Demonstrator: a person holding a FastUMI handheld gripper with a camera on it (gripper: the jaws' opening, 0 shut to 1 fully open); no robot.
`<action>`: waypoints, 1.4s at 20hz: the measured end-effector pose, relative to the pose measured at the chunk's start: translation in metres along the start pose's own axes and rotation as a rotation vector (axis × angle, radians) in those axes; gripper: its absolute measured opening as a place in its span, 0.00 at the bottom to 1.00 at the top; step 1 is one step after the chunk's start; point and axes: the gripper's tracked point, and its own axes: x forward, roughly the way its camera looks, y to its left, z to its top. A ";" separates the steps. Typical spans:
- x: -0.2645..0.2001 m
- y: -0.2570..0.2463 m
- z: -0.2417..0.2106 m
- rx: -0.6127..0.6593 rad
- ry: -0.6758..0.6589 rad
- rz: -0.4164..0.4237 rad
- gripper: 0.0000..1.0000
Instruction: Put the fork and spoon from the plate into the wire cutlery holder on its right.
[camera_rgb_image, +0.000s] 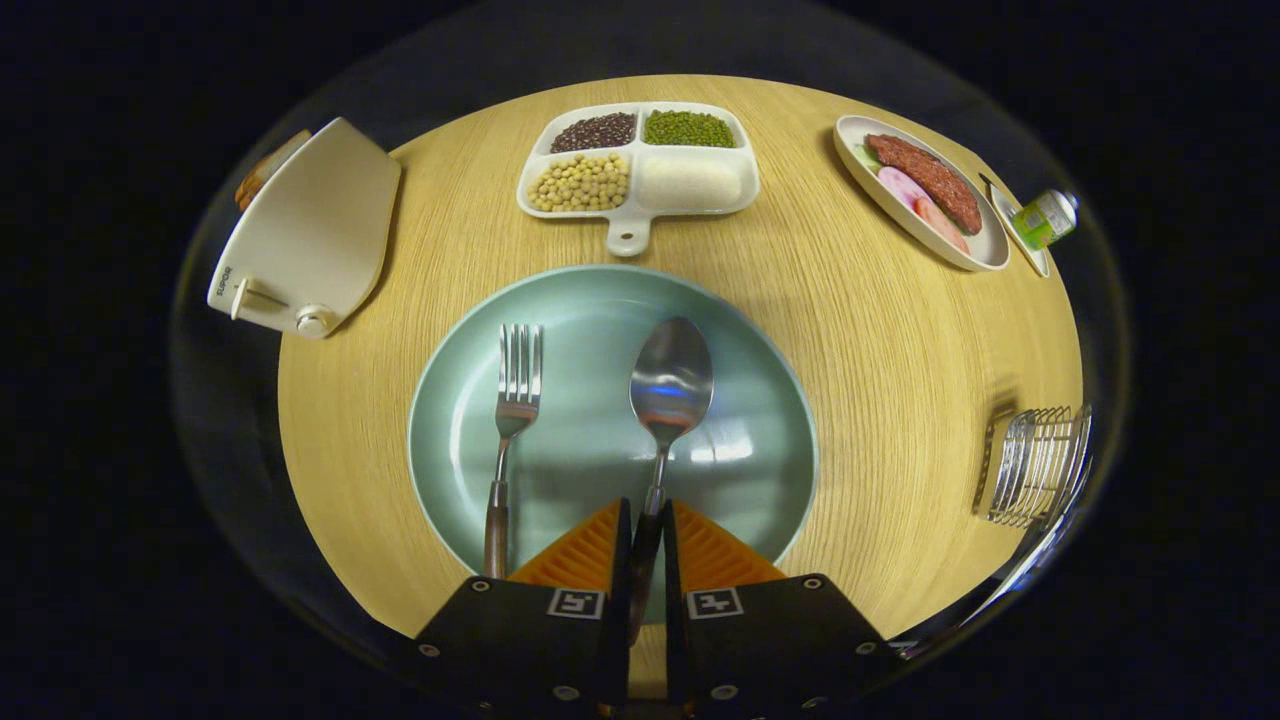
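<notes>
Tongs (647, 525) closed on spoon (668, 385) handle, bowl lying far on plate (775, 400); fork (512, 420) just left, untouched. Lift straight up to clear the rim, then swing right to wire cutlery holder (1035, 465) on counter (880, 330), handle down

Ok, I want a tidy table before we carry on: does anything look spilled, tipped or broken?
Nothing stands out. The fork and spoon lie straight on the plate, the gripper has its jaws shut on the spoon's handle, the holder stands upright to the right, and the beans stay inside their tray.
</notes>
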 end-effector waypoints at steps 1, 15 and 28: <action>0.000 0.000 -0.002 0.006 0.002 0.003 0.14; -0.050 -0.015 0.023 0.077 -0.169 0.172 0.04; -0.176 -0.166 0.038 0.222 -0.561 0.149 0.04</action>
